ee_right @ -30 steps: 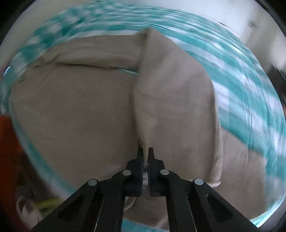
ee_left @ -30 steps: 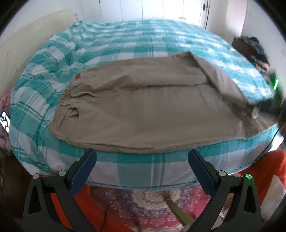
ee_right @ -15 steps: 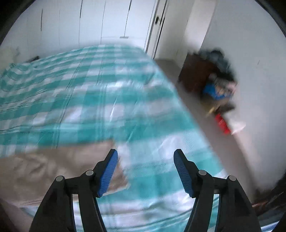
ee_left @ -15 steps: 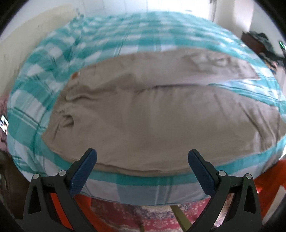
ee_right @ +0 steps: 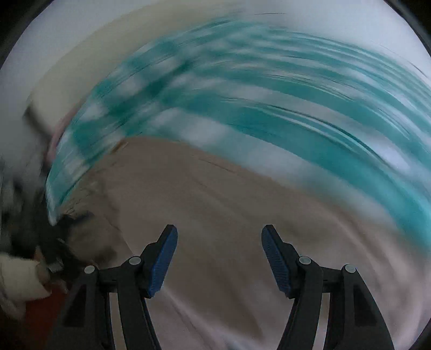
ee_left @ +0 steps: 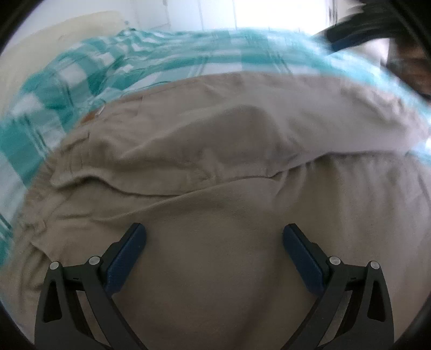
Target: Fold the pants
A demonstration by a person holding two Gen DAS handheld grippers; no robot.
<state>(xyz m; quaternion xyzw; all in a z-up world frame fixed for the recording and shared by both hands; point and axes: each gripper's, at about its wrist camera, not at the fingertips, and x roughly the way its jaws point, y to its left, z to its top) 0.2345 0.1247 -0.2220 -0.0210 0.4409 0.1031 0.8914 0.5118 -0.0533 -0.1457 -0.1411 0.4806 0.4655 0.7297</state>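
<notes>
Beige pants (ee_left: 215,167) lie flat on a bed with a teal and white checked cover (ee_left: 80,75). The waistband is at the left and both legs run to the right, the far leg (ee_left: 336,115) lying beside the near one. My left gripper (ee_left: 214,242) is open and empty, close above the near leg. In the right wrist view, which is heavily blurred, my right gripper (ee_right: 219,247) is open and empty over the pants (ee_right: 215,202).
The checked cover (ee_right: 242,94) stretches beyond the pants. A pale headboard or wall (ee_left: 54,35) is at the far left. A dark blurred shape (ee_left: 377,24) crosses the top right. A sleeve and dark blurred things (ee_right: 27,269) are at the right wrist view's left edge.
My left gripper has moved forward and down, from the bed's edge to close over the pants. My right gripper, open since half a second ago, has swung back toward the pants.
</notes>
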